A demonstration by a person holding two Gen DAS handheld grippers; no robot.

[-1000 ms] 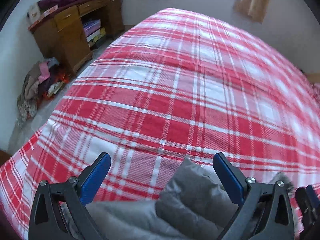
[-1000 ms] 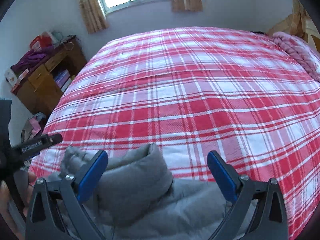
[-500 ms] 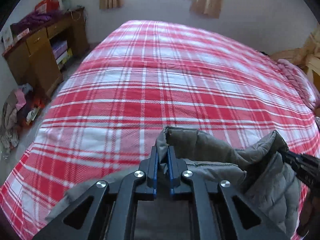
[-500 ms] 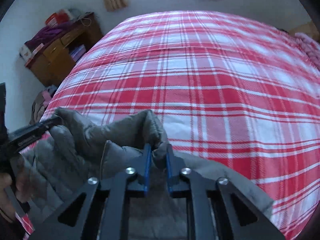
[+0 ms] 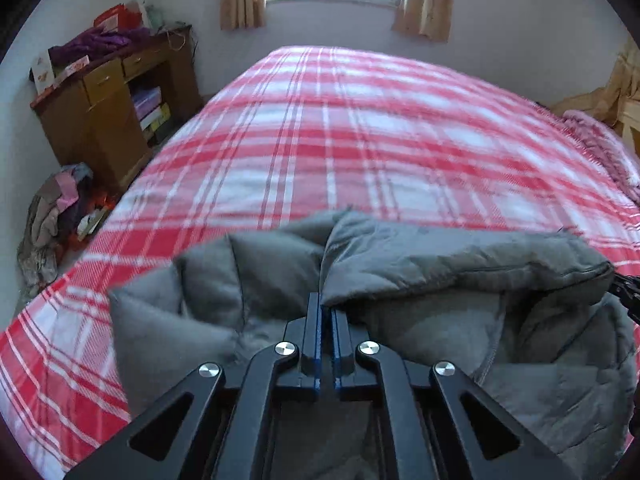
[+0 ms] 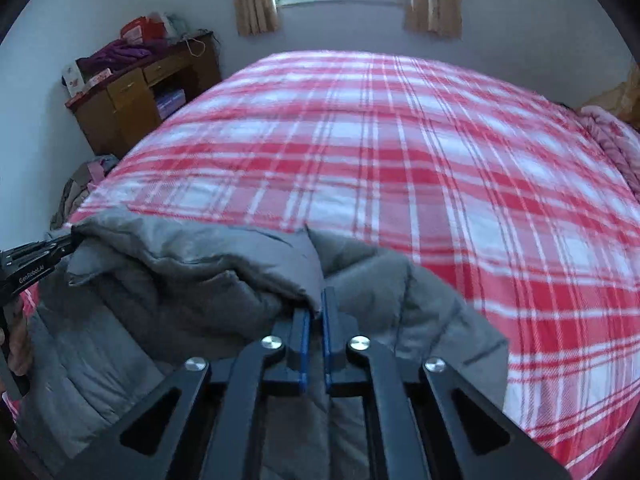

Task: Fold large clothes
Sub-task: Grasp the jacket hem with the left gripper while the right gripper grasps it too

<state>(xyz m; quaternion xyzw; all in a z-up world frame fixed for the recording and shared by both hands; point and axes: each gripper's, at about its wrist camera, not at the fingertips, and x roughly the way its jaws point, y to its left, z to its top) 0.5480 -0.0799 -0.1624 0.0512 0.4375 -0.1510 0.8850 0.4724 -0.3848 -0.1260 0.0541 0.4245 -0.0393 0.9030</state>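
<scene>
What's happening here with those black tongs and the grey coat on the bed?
A person is folding a grey padded jacket on a bed with a red plaid sheet, using a hand-held gripper in each hand. The left gripper is shut on one spot along the jacket's edge, and the right gripper is shut on another. The edge stretches between them, lifted off the sheet, while the rest of the jacket lies bunched at the near end of the bed. No fold is laid down yet.
</scene>
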